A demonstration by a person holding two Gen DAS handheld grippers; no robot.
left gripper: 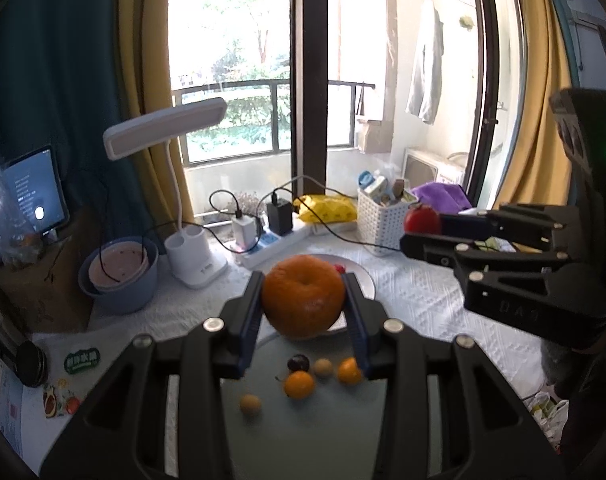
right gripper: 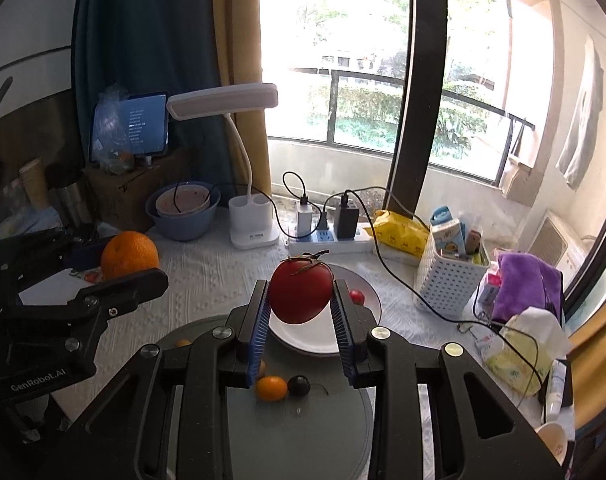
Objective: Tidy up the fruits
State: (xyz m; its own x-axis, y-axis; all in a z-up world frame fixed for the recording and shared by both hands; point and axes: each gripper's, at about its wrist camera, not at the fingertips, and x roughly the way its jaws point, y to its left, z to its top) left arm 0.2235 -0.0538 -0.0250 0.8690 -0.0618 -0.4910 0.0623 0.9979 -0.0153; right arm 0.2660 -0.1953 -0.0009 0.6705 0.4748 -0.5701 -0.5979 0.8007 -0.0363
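Orange [left gripper: 303, 300] sits firm in our left gripper [left gripper: 303, 312]. Our right gripper [right gripper: 301, 312] pinches a soft tomato [right gripper: 301, 292] gently at its sides.

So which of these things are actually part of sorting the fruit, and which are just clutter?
Part of the job: big round orange, red tomato, white plate, grey round tray of small fruits.
Just lying about: white desk lamp, blue bowl, white perforated basket, purple cloth.

Backlit daylight, strong fisheye warp

Sun through the window [left gripper: 239, 60] blows out the glass while the curtain [left gripper: 55, 80] and corners fall dark; straight frames bow at the edges, and the small fruits [left gripper: 299, 384] nearest the lens look soft.
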